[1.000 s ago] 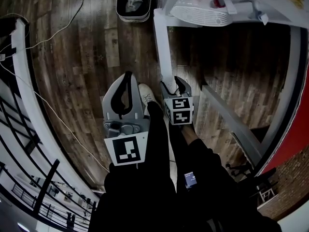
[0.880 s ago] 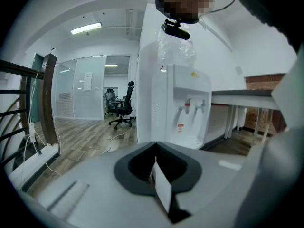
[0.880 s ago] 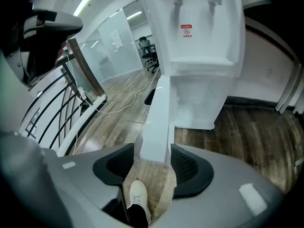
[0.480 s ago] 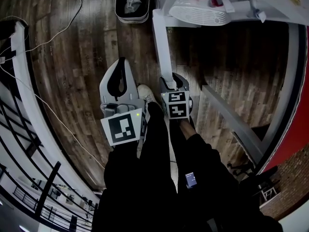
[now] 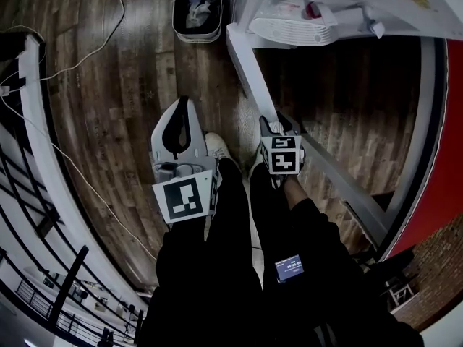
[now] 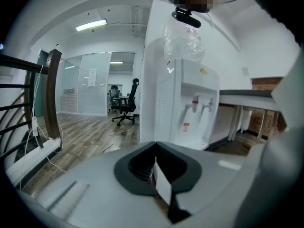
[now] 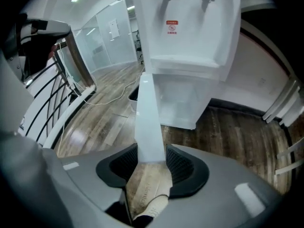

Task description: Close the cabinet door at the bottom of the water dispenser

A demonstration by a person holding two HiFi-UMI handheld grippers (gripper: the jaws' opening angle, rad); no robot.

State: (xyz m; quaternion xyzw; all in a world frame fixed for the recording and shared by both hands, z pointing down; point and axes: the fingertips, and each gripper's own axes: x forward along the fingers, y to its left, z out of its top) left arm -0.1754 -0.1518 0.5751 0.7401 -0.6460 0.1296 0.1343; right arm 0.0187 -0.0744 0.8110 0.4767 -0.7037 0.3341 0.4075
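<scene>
Door not yet shut. The cabinet door (image 7: 149, 113) is standing wide open, swung well out from the base of the water dispenser (image 7: 190, 27) and leaving the lower compartment (image 7: 183, 103) exposed ahead of the jaws and slightly to their right. The right gripper (image 7: 151, 152) is taking the door by its free edge: the white panel is running straight in between the jaws, and they are closing on it from both sides, with each pad appearing to touch a face of the panel. So the grasp is looking done. What is remaining, by my judgement, is the whole swing of the door back to the cabinet front until it is sitting flush. In the head view the right gripper (image 5: 278, 123) is being held low in front of the person's legs, jaws pointing forward along the door (image 5: 249, 78) toward the dispenser (image 5: 311, 16), marker cube facing up. The left gripper (image 5: 186, 107) is hanging just to the left of it, apart from the door, jaws aiming at bare floor. In the left gripper view its jaws (image 6: 154, 148) are sitting together with nothing held between them, and the dispenser (image 6: 190, 103) is standing well beyond and a little right of them. This hand is doing no work on the door.
</scene>
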